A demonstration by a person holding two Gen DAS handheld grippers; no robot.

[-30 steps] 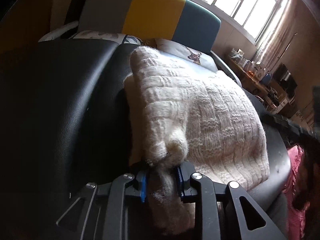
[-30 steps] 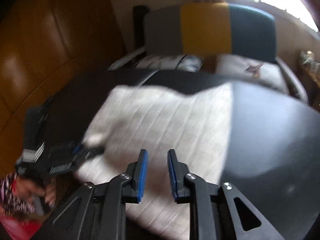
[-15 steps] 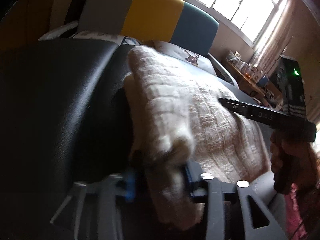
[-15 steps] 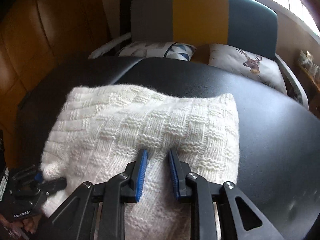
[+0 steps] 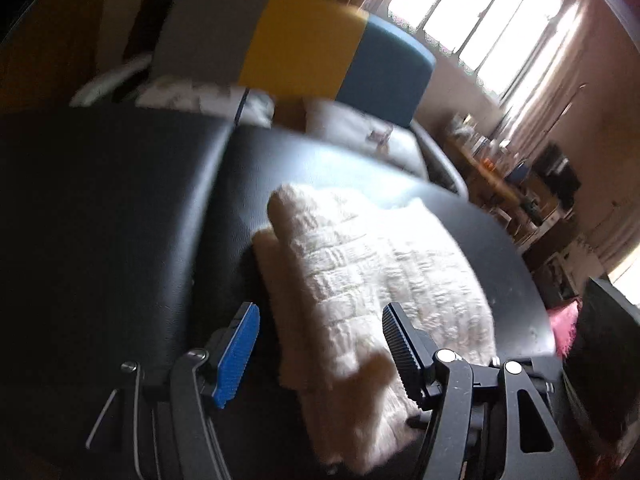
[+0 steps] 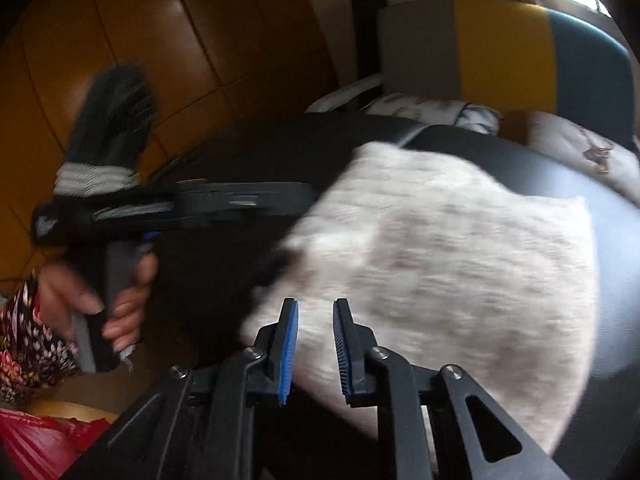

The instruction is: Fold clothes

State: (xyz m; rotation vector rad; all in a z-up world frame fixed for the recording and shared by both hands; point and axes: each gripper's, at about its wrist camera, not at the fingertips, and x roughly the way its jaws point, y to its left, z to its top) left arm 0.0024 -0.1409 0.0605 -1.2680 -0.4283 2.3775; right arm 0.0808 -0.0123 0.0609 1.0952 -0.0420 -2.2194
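Observation:
A folded cream knit sweater (image 5: 372, 280) lies on a black leather surface (image 5: 100, 220). My left gripper (image 5: 320, 340) is open and empty, its jaws wide apart above the sweater's near corner. The sweater also shows in the right wrist view (image 6: 460, 264), blurred. My right gripper (image 6: 316, 340) hovers over the sweater's near left edge with its jaws a narrow gap apart and nothing between them. The left gripper (image 6: 256, 196) shows there too, held in a hand at the left, above the black surface.
A chair with a grey, yellow and blue back (image 5: 304, 48) and printed cushions (image 5: 360, 128) stands behind the black surface. A cluttered shelf (image 5: 520, 184) and a bright window are at the right. Wooden panels (image 6: 140, 48) are at the left. Red fabric (image 6: 36, 444) lies low left.
My left gripper let go of the sweater's corner, opened wide and pulled back. My right gripper swung left toward the sweater's left edge.

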